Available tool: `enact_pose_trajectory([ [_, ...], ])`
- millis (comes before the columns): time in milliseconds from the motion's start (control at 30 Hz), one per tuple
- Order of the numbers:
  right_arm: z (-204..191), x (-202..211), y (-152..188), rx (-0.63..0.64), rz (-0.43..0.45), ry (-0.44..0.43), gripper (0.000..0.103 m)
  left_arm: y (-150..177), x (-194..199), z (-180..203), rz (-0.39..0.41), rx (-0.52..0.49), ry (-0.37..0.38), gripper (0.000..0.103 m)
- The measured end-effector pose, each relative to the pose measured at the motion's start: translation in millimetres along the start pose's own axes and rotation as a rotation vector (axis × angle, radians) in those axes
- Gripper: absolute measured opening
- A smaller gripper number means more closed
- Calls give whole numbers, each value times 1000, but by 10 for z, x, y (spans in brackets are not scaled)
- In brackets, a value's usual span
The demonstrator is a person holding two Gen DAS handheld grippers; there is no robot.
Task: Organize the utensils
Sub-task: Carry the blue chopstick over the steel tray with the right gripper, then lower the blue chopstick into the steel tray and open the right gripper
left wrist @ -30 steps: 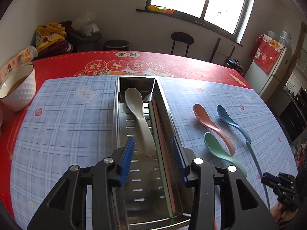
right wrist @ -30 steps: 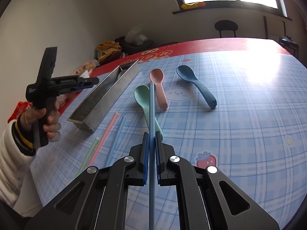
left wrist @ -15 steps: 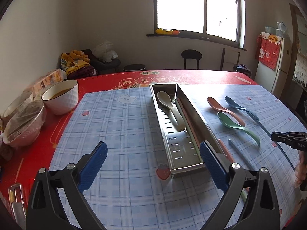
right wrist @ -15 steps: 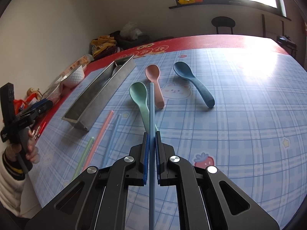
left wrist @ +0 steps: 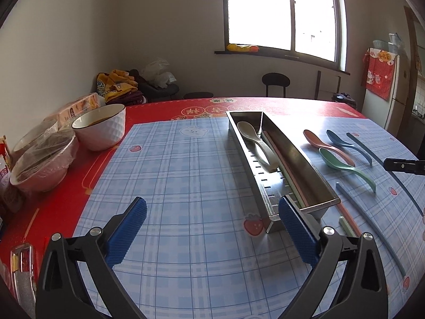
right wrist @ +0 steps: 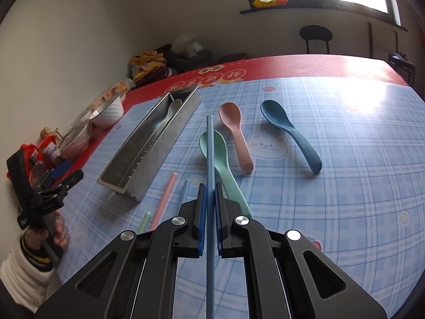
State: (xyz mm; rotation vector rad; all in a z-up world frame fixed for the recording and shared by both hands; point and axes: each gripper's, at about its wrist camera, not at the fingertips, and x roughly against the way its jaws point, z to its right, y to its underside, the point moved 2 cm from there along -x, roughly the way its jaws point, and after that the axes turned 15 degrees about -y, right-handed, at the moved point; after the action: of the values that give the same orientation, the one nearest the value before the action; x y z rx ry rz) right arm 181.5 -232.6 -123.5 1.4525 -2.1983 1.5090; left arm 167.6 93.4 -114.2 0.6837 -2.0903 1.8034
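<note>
Left claw (left wrist: pixel 212 228) gapes wide, nothing between its pads — right claw (right wrist: pixel 209 207) clamped tight, tilted downward

Both tools share one build. The left gripper (left wrist: pixel 212 228) and the right gripper (right wrist: pixel 209 218) have matte black skeletal frames with triangular cut-outs, round silver screws at the pivots, and ribbed blue pads lining the jaws. Below the left gripper's black handle, a white ribbed sleeve (right wrist: pixel 22 271) ends in a dark, yellow-striped cuff (right wrist: pixel 34 250).
</note>
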Motion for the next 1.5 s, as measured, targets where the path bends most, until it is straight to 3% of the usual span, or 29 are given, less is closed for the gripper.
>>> enact_pose_trajectory([
  [433,-226,-313,-254,-74,-4,25,6,3,36,-144,31,78,2,97],
  [900,-537,-1274,-833,-224,-27,19,6,26,-76,-271,-26,146,-7,97],
  [1133,-475,-1577,-937,-349,6,44,6,39,-165,-371,-69,203,9,97],
  [1500,-421,-1783,-911,-370,-9,109,6,39,-148,-356,-63,200,4,97],
])
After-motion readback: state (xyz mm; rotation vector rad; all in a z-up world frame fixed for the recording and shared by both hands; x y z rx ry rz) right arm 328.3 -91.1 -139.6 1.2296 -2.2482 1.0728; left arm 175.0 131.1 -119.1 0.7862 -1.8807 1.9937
